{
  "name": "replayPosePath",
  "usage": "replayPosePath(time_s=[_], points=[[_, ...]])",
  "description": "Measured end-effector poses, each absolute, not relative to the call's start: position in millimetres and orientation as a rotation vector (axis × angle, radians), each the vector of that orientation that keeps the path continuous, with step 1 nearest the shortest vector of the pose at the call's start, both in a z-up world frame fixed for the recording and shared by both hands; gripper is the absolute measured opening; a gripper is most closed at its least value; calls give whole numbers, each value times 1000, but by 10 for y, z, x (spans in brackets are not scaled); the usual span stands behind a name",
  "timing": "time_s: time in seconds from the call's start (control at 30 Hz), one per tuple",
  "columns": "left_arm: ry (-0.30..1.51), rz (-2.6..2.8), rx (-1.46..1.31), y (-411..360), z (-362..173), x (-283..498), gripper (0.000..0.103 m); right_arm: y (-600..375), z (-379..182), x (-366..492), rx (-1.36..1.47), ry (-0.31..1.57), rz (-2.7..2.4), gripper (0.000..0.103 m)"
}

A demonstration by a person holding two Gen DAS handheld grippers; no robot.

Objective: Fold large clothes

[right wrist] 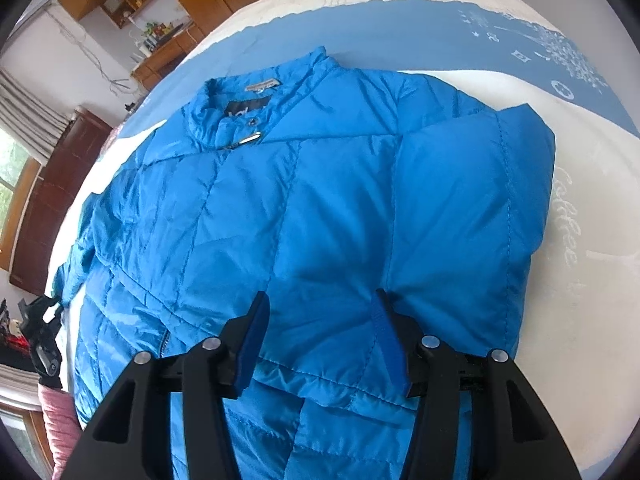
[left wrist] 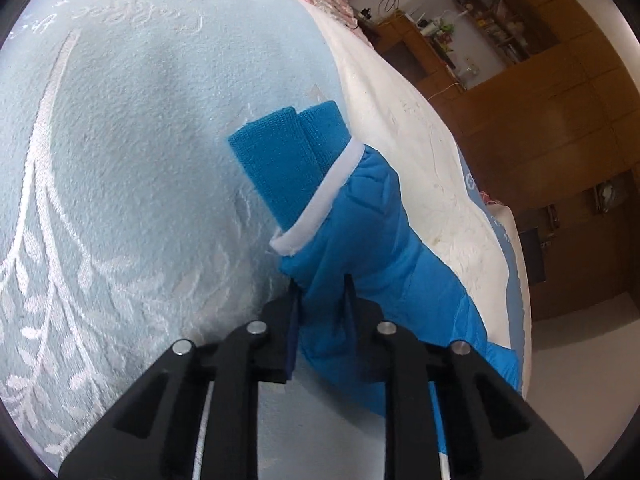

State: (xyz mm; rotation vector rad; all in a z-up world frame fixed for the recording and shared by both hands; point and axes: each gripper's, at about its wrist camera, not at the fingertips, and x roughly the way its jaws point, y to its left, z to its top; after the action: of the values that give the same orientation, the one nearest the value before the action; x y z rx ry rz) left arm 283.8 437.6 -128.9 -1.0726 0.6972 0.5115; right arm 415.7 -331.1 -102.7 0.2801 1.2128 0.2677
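Observation:
A bright blue quilted jacket (right wrist: 312, 208) lies front up on the bed, collar away from me, its right sleeve folded across the chest. My right gripper (right wrist: 318, 308) is open just above the folded sleeve, holding nothing. In the left wrist view my left gripper (left wrist: 322, 292) is shut on the jacket's other sleeve (left wrist: 360, 240) just behind its white-trimmed knit cuff (left wrist: 288, 160), holding it above the bed. The left gripper also shows small at the left edge of the right wrist view (right wrist: 44, 320).
The bed cover (left wrist: 120, 160) is pale blue with white patterns and a white band (left wrist: 420, 140). Wooden cabinets and shelves (left wrist: 520, 100) stand beyond the bed edge. A pink quilt (right wrist: 60, 432) lies at the bed's left side.

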Motion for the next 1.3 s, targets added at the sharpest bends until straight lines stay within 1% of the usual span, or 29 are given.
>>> replayPosePath(time_s=[0.07, 0.17, 0.3, 0.37, 0.43, 0.53, 0.7, 0.87, 1.03, 1.13, 1.3], points=[[705, 513, -1056, 4371, -1304, 2843, 15, -3297, -1100, 4190, 283, 1216, 261, 53], [705, 524, -1040, 4346, -1243, 2851, 13, -3192, -1119, 4181, 214, 1196, 232, 53], [614, 452, -979, 4153, -880, 2861, 9, -3317, -1043, 4160, 302, 1195, 256, 54], [577, 406, -910, 3956, -596, 2890, 9, -3385, -952, 4112, 327, 1179, 277, 54], [541, 355, -827, 3708, -298, 2948, 8, -3429, -830, 4053, 322, 1153, 276, 54], [496, 203, -706, 3132, 201, 3139, 8, -3479, -684, 3970, 313, 1131, 269, 54], [523, 28, -550, 2140, 555, 3459, 8, -3522, -657, 3881, 327, 1135, 278, 54], [585, -117, -411, 1231, 576, 3784, 8, -3571, -679, 3801, 327, 1136, 279, 54], [647, -239, -311, 443, 439, 3998, 8, -3627, -679, 3780, 330, 1130, 275, 54], [701, -292, -252, -11, 239, 4148, 8, -3646, -681, 3775, 328, 1127, 274, 54], [781, -328, -188, -403, -105, 4251, 8, -3661, -701, 3791, 325, 1127, 271, 54]])
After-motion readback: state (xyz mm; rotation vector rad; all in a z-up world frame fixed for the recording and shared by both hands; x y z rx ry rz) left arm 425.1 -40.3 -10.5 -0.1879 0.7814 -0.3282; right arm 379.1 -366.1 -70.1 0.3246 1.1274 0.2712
